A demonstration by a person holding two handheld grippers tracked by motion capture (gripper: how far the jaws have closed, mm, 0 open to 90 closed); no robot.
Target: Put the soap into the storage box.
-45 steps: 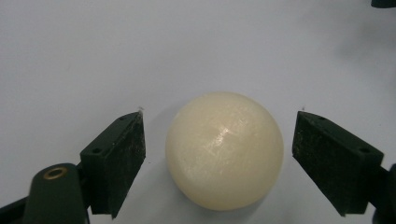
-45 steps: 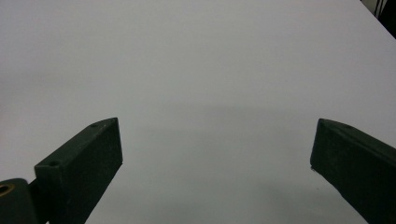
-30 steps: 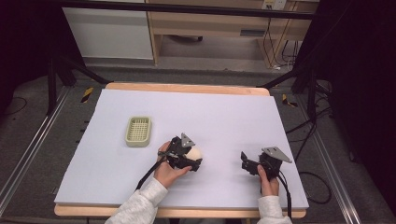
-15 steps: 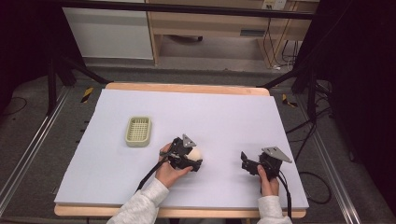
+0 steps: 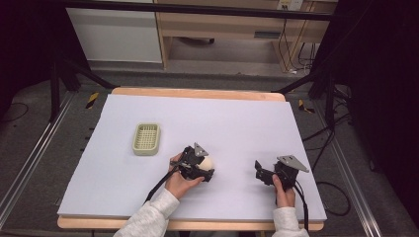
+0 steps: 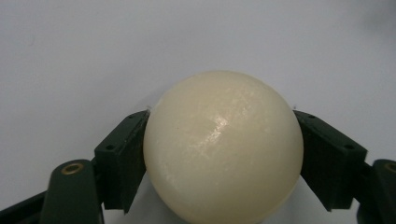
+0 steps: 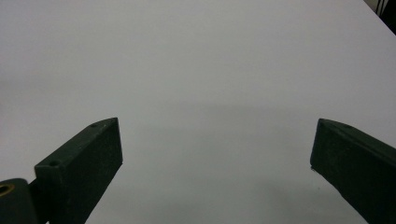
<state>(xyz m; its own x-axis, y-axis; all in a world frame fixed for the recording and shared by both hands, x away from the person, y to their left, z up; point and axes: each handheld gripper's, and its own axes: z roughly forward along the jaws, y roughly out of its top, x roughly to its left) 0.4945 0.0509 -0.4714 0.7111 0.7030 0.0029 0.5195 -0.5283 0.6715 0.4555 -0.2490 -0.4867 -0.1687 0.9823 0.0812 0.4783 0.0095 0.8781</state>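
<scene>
The left hand-held gripper is clamped on a cream ball, low on the desk near its front edge. In the left gripper view the 2 black jaws press the ball at 9 and 3 o'clock, about at its widest line, and the ball looks to rest on or sit just above the white surface. Being round, it has no long axis, so the squeeze direction matters little; what matters is where it must go.

The green basket lies at about 10 o'clock from the ball in the high view, near but apart from it, with its long axis running 12 to 6 o'clock across the desk. The likely move is a lift and a carry up and left to that basket, and the left hand is clearly the nearer one.

The right hand-held gripper sits at 3 o'clock from the ball, well apart, held low over the desk. Its jaws stand wide apart with nothing between them, as the right gripper view shows bare white surface in the gap.

A smooth ball may roll if let go beside the basket rather than inside it.
</scene>
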